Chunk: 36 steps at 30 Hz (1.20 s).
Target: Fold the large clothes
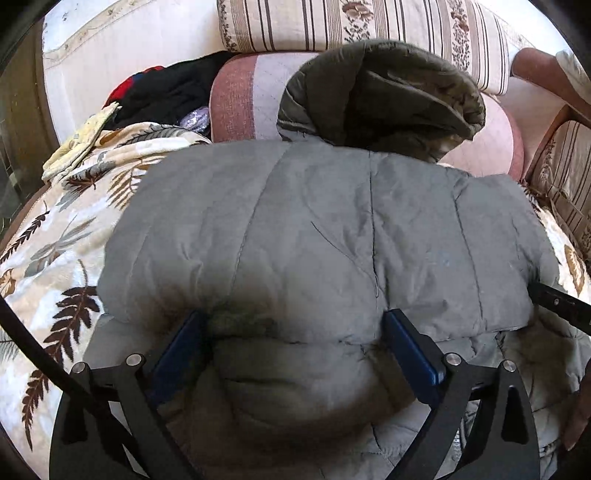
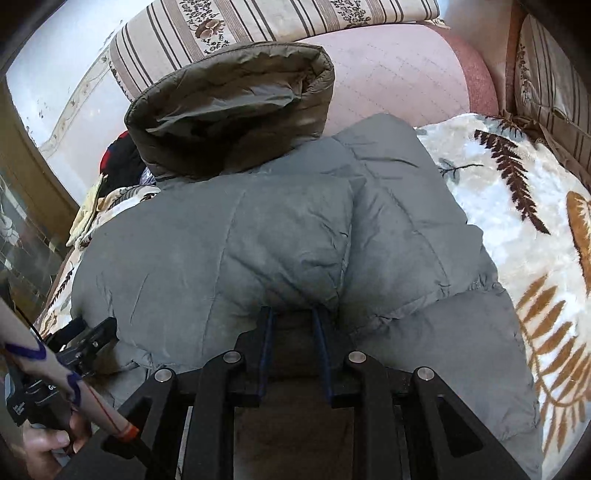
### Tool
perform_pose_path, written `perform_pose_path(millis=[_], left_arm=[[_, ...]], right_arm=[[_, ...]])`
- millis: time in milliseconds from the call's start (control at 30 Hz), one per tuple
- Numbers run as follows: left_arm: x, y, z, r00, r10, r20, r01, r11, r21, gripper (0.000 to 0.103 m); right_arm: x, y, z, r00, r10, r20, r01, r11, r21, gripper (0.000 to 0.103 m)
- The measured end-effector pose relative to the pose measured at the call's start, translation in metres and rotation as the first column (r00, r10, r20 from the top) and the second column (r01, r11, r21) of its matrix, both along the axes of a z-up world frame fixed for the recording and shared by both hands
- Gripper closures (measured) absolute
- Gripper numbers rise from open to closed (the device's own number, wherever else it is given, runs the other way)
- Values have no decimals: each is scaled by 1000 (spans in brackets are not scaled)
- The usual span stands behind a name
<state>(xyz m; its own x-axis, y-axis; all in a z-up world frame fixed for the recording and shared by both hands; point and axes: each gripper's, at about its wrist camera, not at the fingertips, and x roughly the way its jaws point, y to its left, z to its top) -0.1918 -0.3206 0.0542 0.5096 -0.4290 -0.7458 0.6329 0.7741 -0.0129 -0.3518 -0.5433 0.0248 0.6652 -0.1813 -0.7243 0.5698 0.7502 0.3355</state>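
Observation:
A large grey puffer jacket (image 1: pixel 314 240) lies folded on a fern-print blanket (image 1: pixel 55 240), its olive hood (image 1: pixel 384 99) at the far end. It also shows in the right wrist view (image 2: pixel 229 236) with the hood (image 2: pixel 236 107). My left gripper (image 1: pixel 295 321) is open, its blue pads wide apart and pressed into the jacket's near folded edge. My right gripper (image 2: pixel 293 314) has its jaws narrowly apart with a bulge of jacket fabric at the tips; the grip itself is hidden. The left gripper shows at the left of the right wrist view (image 2: pixel 88 336).
A pink bolster (image 1: pixel 243 99) and striped floral cushions (image 1: pixel 332 22) sit behind the hood. Dark clothes (image 1: pixel 166 92) lie at the back left. The blanket (image 2: pixel 517 221) spreads to the right, beside another striped cushion (image 2: pixel 546 74).

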Motion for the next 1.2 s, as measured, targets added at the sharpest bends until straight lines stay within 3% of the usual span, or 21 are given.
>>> perform_pose_path(millis=[133, 200, 233, 333, 467, 700, 867, 933, 1067, 1200], left_arm=[[-7, 7, 18, 1000, 0, 3, 0, 999, -53, 5], [-11, 7, 23, 1000, -9, 7, 9, 997, -71, 5], [-13, 6, 24, 1000, -11, 15, 12, 998, -66, 5], [-14, -1, 16, 1000, -13, 25, 14, 1000, -15, 5], [-8, -5, 0, 1000, -11, -21, 11, 1000, 26, 5], [-6, -1, 2, 999, -3, -33, 3, 1000, -5, 5], [-10, 6, 18, 1000, -7, -30, 5, 998, -62, 5], [-12, 7, 20, 1000, -6, 0, 6, 999, -50, 5], [-15, 8, 26, 998, -13, 56, 14, 999, -30, 5], [-11, -1, 15, 998, -52, 22, 51, 999, 17, 5]], right_arm=[[-10, 15, 29, 998, -1, 60, 6, 997, -83, 78], [-13, 24, 43, 995, 17, 93, -4, 990, -143, 72], [-11, 29, 47, 994, 36, 100, -20, 988, -153, 67], [-3, 35, 39, 997, 62, 56, -52, 985, -163, 67], [7, 25, 13, 998, 48, -26, -51, 995, -91, 67], [8, 20, 10, 997, 68, -33, -70, 994, -85, 62], [-8, 27, 41, 997, 73, 39, -69, 992, -101, 61], [-15, 27, 55, 997, 62, 55, -56, 994, -95, 57], [-26, 21, 76, 997, 24, 76, -25, 1000, 13, 56], [-22, 16, 106, 999, 11, 49, -13, 999, 41, 56]])
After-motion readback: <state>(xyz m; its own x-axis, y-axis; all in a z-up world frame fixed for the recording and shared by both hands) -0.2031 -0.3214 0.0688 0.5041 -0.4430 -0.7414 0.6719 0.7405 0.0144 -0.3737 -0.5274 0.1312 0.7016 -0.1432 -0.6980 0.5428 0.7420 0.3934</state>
